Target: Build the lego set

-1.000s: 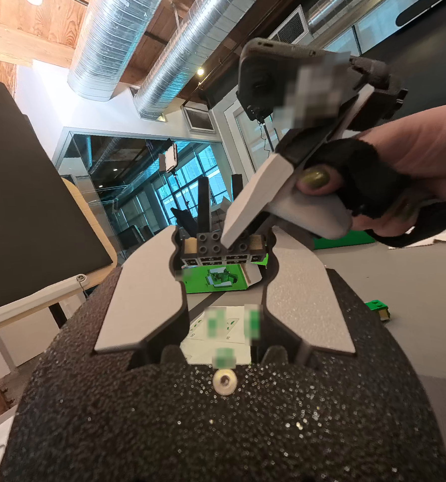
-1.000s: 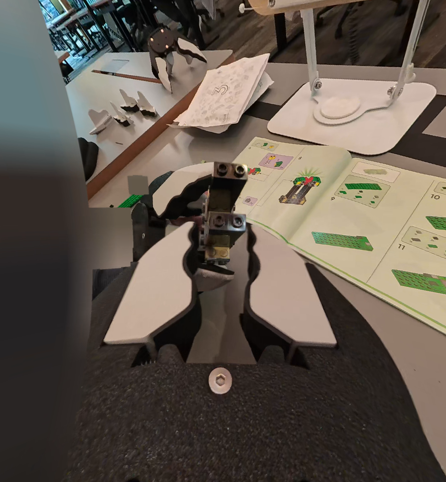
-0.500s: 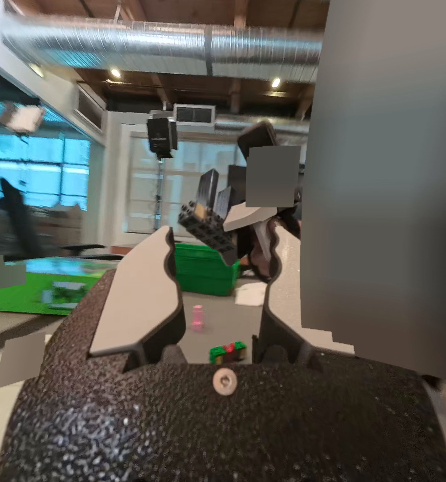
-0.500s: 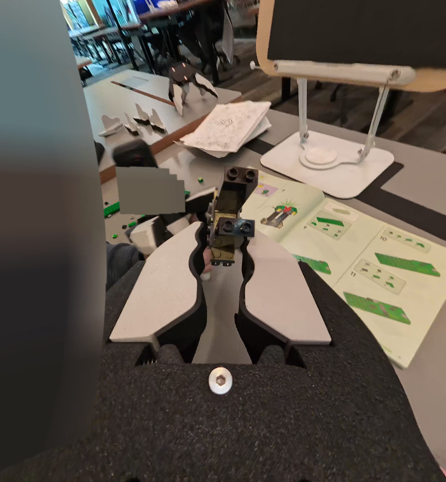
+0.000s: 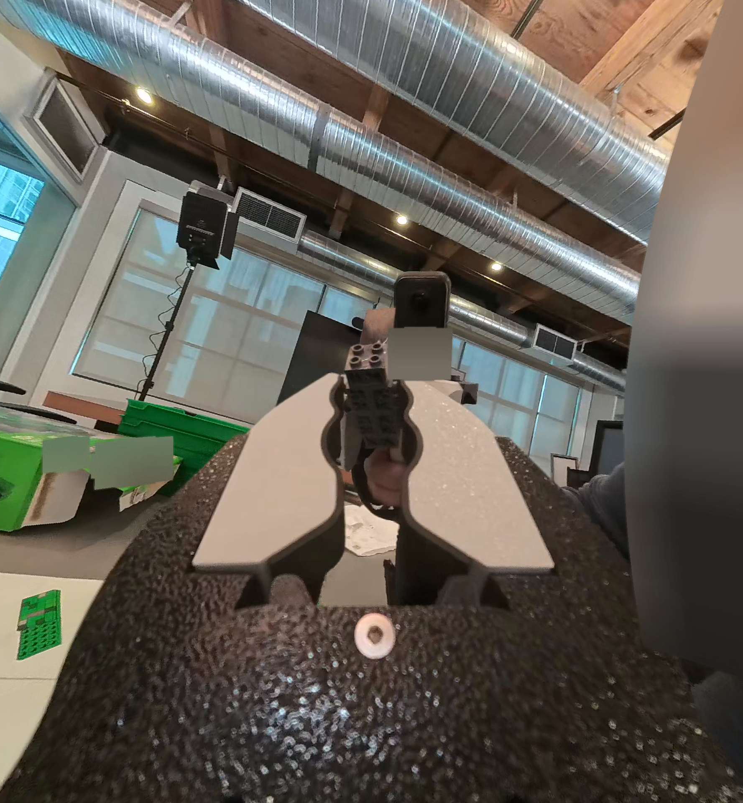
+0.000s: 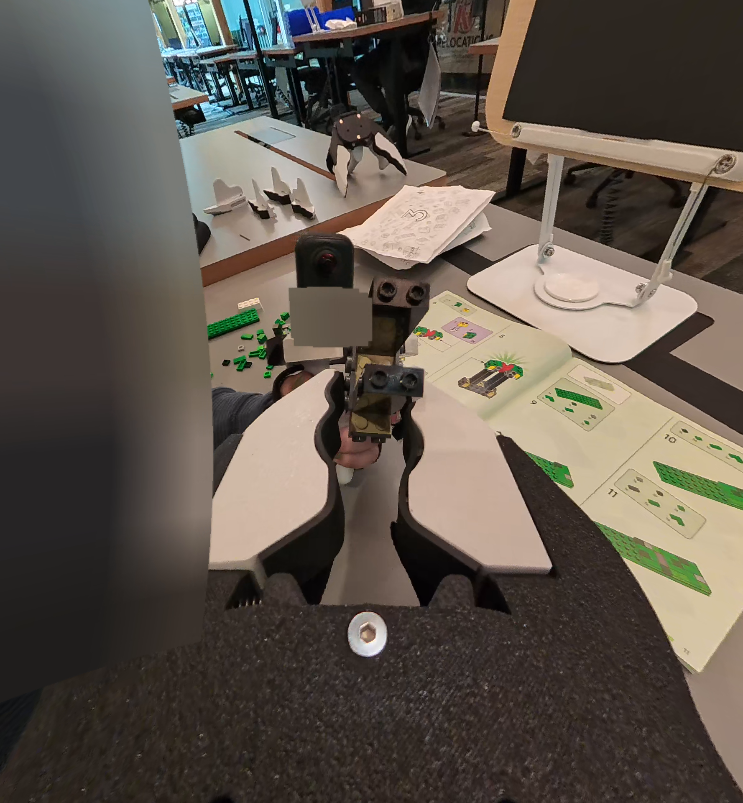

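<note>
A dark grey brick assembly with tan bricks (image 6: 398,343) is held up in the air between both grippers. My right gripper (image 6: 376,391) is shut on its near lower part. My left gripper (image 5: 371,391) is shut on the same assembly (image 5: 369,408), whose dark underside faces that camera and whose studded end sticks out past the fingertips. In the right wrist view the left gripper's pale finger (image 6: 311,352) reaches the assembly from the far side. The right gripper's camera housing (image 5: 421,300) rises behind the assembly in the left wrist view.
An open instruction booklet (image 6: 578,413) lies on the grey table to the right. Loose green bricks (image 6: 252,343) and a green plate (image 6: 232,323) lie to the left. A white stand base (image 6: 586,304) sits behind. A green box (image 5: 13,478) and a green crate (image 5: 174,430) stand at the left. Only a small space, under 4 cm, lies between the two pairs of fingers. The white stand base (image 6: 586,304) is about equally far from each gripper, around 35 centimetres.
My left gripper was wide open and swung aside; it has come back and shut on the assembly. My right gripper kept its hold and lifted the assembly a little.
</note>
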### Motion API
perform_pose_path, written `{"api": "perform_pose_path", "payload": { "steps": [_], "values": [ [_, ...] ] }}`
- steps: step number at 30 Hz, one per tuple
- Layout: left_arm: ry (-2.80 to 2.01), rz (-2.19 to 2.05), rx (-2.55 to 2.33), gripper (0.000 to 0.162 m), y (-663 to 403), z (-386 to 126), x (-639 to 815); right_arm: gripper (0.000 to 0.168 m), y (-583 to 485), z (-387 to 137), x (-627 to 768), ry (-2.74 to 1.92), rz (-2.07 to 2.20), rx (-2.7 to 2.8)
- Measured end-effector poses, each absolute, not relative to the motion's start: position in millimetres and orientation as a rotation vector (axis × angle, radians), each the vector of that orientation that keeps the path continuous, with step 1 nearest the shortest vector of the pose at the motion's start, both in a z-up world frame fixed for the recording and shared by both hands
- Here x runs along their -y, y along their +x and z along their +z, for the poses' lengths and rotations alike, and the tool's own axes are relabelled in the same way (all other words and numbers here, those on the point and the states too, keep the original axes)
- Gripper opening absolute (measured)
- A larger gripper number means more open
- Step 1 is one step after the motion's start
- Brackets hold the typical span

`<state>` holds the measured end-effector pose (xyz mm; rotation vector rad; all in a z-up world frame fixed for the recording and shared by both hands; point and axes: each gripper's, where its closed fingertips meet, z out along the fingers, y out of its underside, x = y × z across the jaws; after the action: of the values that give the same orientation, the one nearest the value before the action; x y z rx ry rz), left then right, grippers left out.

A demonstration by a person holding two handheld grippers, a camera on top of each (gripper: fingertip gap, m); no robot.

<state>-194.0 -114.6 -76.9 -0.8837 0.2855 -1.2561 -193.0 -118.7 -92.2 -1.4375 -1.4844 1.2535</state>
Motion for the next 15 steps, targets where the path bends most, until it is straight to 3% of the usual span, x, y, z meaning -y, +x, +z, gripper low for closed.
{"api": "perform_pose_path", "payload": {
  "steps": [3, 8, 15],
  "values": [
    [-0.878, -1.327, -0.288, 0.023, -195.2, -77.0, 115.4, 0.027, -192.5, -91.6, 120.7, -1.416, 1.245, 1.498],
    [-0.886, -1.584, -0.277, 0.023, -198.7, -79.3, 114.7, 0.075, -178.9, -89.7, 116.8, -1.338, 1.119, 1.588],
    [-0.962, -1.68, -0.198, 0.022, -197.3, -89.0, 102.8, 0.083, -174.5, -98.6, 112.3, -1.164, 0.65, 1.738]
  ]
}}
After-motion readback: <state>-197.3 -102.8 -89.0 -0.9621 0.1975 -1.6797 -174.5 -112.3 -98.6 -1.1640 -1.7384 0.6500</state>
